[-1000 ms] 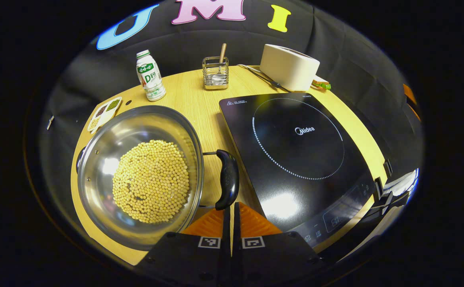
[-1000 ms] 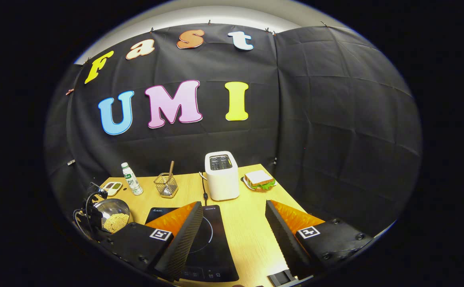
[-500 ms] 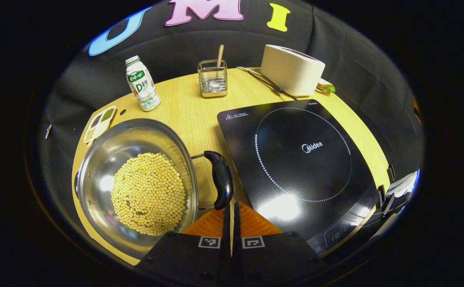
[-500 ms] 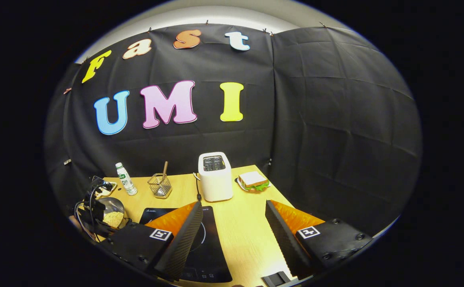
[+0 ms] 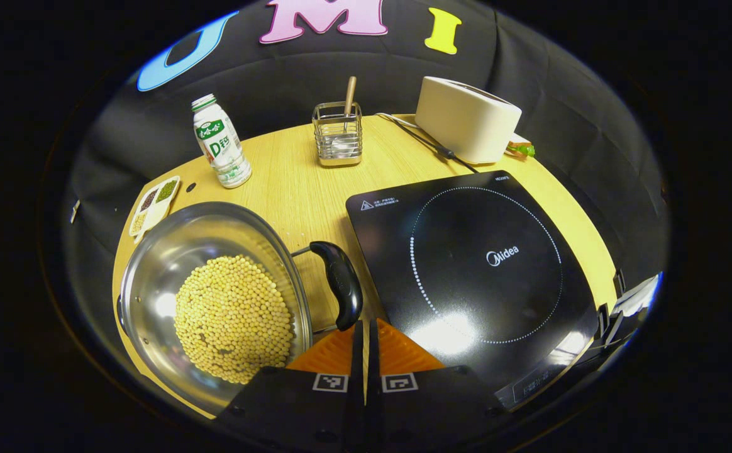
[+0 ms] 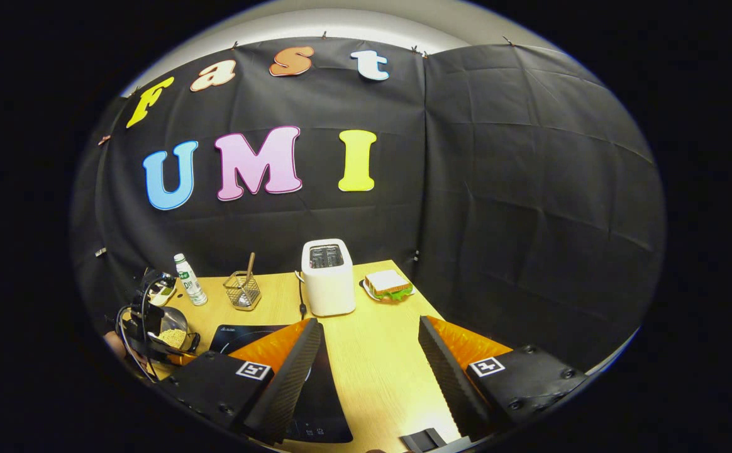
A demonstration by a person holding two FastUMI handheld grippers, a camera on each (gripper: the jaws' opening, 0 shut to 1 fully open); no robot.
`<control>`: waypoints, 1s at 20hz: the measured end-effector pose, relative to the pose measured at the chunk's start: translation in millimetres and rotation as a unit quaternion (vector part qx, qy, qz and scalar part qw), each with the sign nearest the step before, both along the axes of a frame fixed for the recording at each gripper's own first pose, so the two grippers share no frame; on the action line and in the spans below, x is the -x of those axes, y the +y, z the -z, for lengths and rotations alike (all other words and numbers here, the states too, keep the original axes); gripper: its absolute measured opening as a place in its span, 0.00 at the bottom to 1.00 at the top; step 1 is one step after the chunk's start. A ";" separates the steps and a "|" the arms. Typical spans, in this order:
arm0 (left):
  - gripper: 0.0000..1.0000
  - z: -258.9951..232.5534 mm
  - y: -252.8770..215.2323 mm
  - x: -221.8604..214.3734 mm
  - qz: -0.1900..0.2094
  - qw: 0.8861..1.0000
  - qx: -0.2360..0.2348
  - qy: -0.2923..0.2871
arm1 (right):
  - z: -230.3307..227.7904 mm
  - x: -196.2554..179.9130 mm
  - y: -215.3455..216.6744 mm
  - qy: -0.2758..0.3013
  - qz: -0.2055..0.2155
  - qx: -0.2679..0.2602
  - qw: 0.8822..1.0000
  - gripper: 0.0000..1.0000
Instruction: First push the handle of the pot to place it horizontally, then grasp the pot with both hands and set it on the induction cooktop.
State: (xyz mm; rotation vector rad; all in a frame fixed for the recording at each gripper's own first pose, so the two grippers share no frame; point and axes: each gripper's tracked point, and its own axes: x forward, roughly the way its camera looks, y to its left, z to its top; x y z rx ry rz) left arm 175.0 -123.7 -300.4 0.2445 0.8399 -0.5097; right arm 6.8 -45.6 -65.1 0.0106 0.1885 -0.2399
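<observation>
Steel pot (image 5: 215, 296), holding yellow beans (image 5: 234, 318), is sitting on the wooden table (image 5: 290, 182) just left of the black cooktop (image 5: 479, 277). I am pressing my left gripper (image 5: 366, 330), fingers closed together on nothing, against the near end of the pot's black handle (image 5: 339, 290). I judge the risk is the tips sliding off that rounded handle, or the handle jamming against the cooktop's edge and jolting beans out. My right gripper (image 6: 369, 371) is hanging spread wide above the table, gripping nothing. The left gripper view is giving me the handle contact up close; the right gripper view is showing the toaster's (image 6: 325, 277) slots and a sandwich (image 6: 389, 284) beside it.
</observation>
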 end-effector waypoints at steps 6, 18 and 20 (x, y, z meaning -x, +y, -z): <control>0.05 -11.8 -4.5 10.0 -0.014 0.999 0.039 -0.008 | -3.6 4.2 6.6 -0.002 -0.012 0.013 1.000 0.98; 0.13 -75.5 92.1 71.2 -0.107 0.978 0.132 -0.117 | 14.2 -9.0 82.1 0.026 -0.105 0.026 0.994 0.98; 0.30 -81.3 119.4 77.7 -0.135 0.972 0.141 -0.128 | 20.5 -16.0 104.4 0.035 -0.128 0.027 0.991 0.99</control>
